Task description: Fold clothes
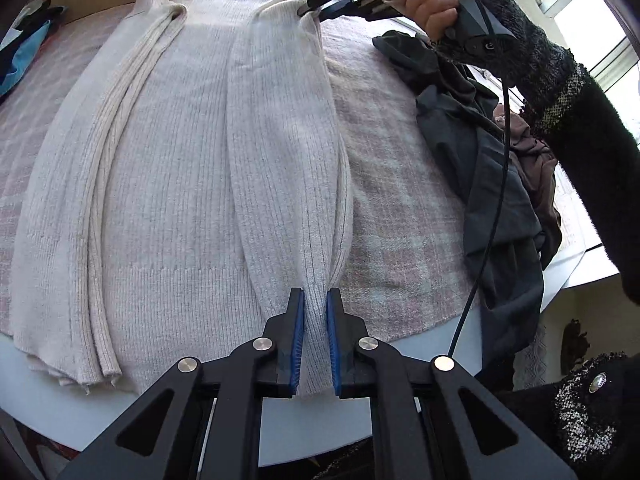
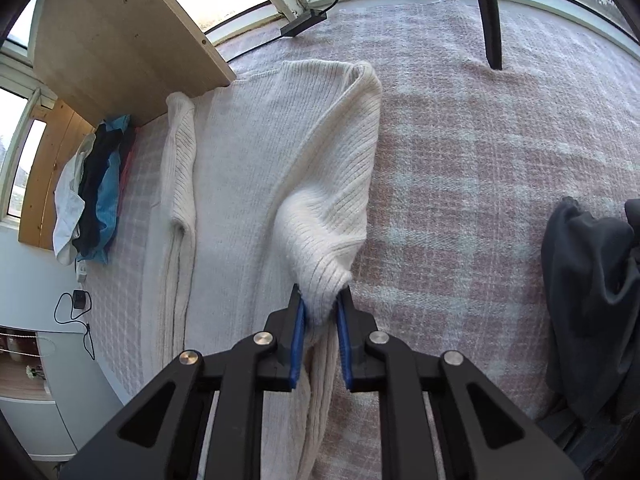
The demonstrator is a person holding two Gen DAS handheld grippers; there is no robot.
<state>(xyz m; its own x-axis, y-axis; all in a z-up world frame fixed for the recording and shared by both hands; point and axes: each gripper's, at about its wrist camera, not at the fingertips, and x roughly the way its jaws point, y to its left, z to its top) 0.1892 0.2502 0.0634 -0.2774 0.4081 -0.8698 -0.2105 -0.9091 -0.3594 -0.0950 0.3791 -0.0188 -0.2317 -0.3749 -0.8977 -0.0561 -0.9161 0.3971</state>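
A cream ribbed knit sweater (image 1: 168,184) lies flat on a pink plaid blanket (image 1: 400,200), its left side folded inward. My left gripper (image 1: 315,300) is shut on the near end of the sweater's right side strip, at the near table edge. My right gripper (image 1: 316,6) is shut on the far end of the same strip near the window. In the right wrist view the right gripper (image 2: 320,304) pinches a bunched fold of the sweater (image 2: 328,184), lifted slightly above the blanket (image 2: 480,168).
A pile of dark grey clothes (image 1: 488,148) lies on the right of the table, also in the right wrist view (image 2: 592,280). Folded blue, black and white clothes (image 2: 92,196) sit at the left by a wooden board (image 2: 120,36). A black cable (image 1: 484,208) hangs from the right gripper.
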